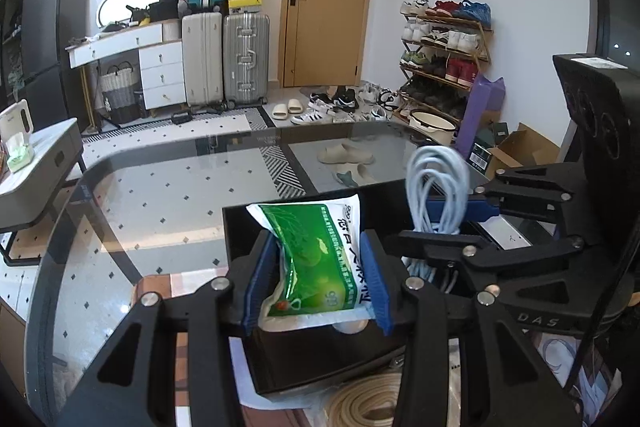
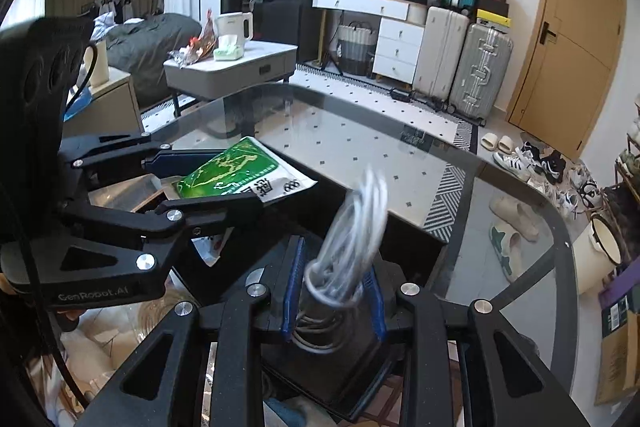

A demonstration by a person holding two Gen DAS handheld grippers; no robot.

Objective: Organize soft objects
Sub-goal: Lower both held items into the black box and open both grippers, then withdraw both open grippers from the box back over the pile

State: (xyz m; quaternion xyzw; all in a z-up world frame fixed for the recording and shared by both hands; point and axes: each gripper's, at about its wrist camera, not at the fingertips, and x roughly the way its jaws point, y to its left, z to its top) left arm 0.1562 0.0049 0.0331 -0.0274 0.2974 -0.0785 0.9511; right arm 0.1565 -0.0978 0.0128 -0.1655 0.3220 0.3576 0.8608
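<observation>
My left gripper (image 1: 316, 267) is shut on a soft green and white packet (image 1: 320, 251), squeezed between its blue pads and tilted. It hangs over a black open box (image 1: 280, 359) on the glass table (image 1: 168, 195). To the right, my right gripper (image 1: 444, 223) is shut on a coil of pale blue cable (image 1: 438, 179) whose loops stand up above the fingers. In the right wrist view the right gripper (image 2: 332, 291) pinches that cable coil (image 2: 356, 227), blurred by motion, above the black box (image 2: 404, 243). The left gripper (image 2: 220, 183) holds the packet (image 2: 232, 171) at the left.
A beige rope coil (image 1: 368, 403) lies under the glass near the front. A grey side table (image 2: 232, 67) with a kettle stands beyond the far rim. Suitcases (image 1: 224, 59), a shoe rack (image 1: 444, 59) and loose shoes line the far wall.
</observation>
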